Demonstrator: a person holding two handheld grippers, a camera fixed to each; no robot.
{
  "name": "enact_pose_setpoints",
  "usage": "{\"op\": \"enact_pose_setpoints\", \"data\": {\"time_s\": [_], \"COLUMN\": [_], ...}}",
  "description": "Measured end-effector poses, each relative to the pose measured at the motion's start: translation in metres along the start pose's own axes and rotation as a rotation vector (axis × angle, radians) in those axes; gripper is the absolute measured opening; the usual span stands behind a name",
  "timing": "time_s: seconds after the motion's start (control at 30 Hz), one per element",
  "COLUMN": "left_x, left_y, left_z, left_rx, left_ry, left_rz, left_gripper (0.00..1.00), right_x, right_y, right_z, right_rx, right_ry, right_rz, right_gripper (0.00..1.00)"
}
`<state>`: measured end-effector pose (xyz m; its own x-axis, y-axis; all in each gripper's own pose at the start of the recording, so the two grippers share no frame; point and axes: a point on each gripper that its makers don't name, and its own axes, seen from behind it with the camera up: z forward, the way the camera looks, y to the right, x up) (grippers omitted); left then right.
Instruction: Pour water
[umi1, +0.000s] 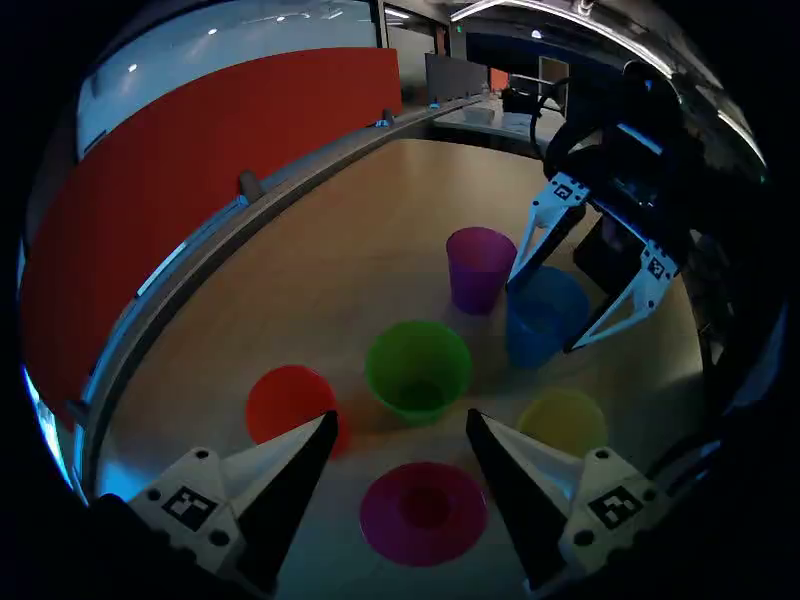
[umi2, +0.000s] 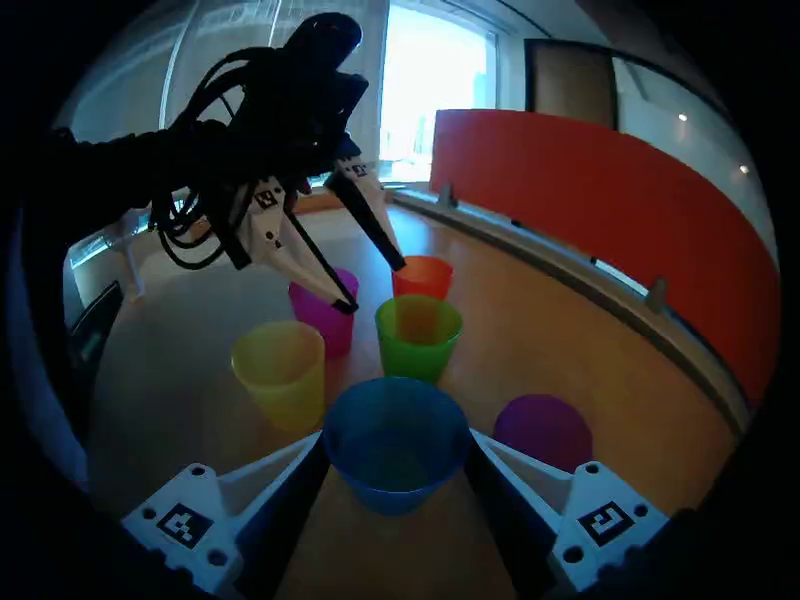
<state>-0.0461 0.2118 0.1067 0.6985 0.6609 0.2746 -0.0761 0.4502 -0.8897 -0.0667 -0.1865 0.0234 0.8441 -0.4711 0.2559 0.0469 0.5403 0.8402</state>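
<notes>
Left gripper view: a red partition (umi1: 200, 170) runs along the left edge of the wooden surface (umi1: 350, 250). Moving right, a red cup (umi1: 288, 398) stands just behind the left finger of the left tool (umi1: 398, 418), whose fingers are spread wide with nothing between them. Beyond the gap stands a green cup (umi1: 418, 368). Nearer the camera is a magenta cup (umi1: 425, 510), seen from above. Further right, a purple cup (umi1: 480, 265) stands upright with a blue cup (umi1: 545, 315) just beside it, and a yellow cup (umi1: 562, 420) sits nearer, by the tool's right finger. The right tool (umi1: 541, 318) reaches down from the upper right, one white finger on each side of the blue cup.

Right gripper view, from the left: the left tool (umi2: 375, 285) hangs backlit above the cups, cables (umi2: 185, 235) trailing from its dark body. Its fingers are wide apart, one tip in front of the magenta cup (umi2: 325, 318) and the other at the red cup's (umi2: 422, 277) rim. The yellow cup (umi2: 280, 375) and green cup (umi2: 418, 335) stand below. The blue cup (umi2: 395, 455) is upright between the fingers of the right tool (umi2: 397, 435), which are spread wide. Its rim fills the gap, and I cannot tell whether the fingers touch it or whether it holds water. The purple cup (umi2: 545, 430) is just beside the right finger, and the partition (umi2: 620, 210) runs along the right.
</notes>
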Motion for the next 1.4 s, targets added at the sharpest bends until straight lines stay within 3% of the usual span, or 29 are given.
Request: {"op": "enact_pose_setpoints", "data": {"time_s": [0.5, 1.4], "left_x": [0.002, 0.006], "left_y": [0.004, 0.012], "left_z": [0.002, 0.012], "left_rx": [-0.010, -0.034], "left_ry": [0.005, 0.005], "left_rz": [-0.004, -0.014], "left_gripper": [0.96, 0.96], "right_x": [0.064, 0.127], "right_y": [0.008, 0.015], "right_z": [-0.032, -0.055], "right_rx": [-0.039, -0.068], "right_ry": [0.170, 0.415], "right_rz": [-0.004, 0.039], "right_gripper": [0.91, 0.91]}}
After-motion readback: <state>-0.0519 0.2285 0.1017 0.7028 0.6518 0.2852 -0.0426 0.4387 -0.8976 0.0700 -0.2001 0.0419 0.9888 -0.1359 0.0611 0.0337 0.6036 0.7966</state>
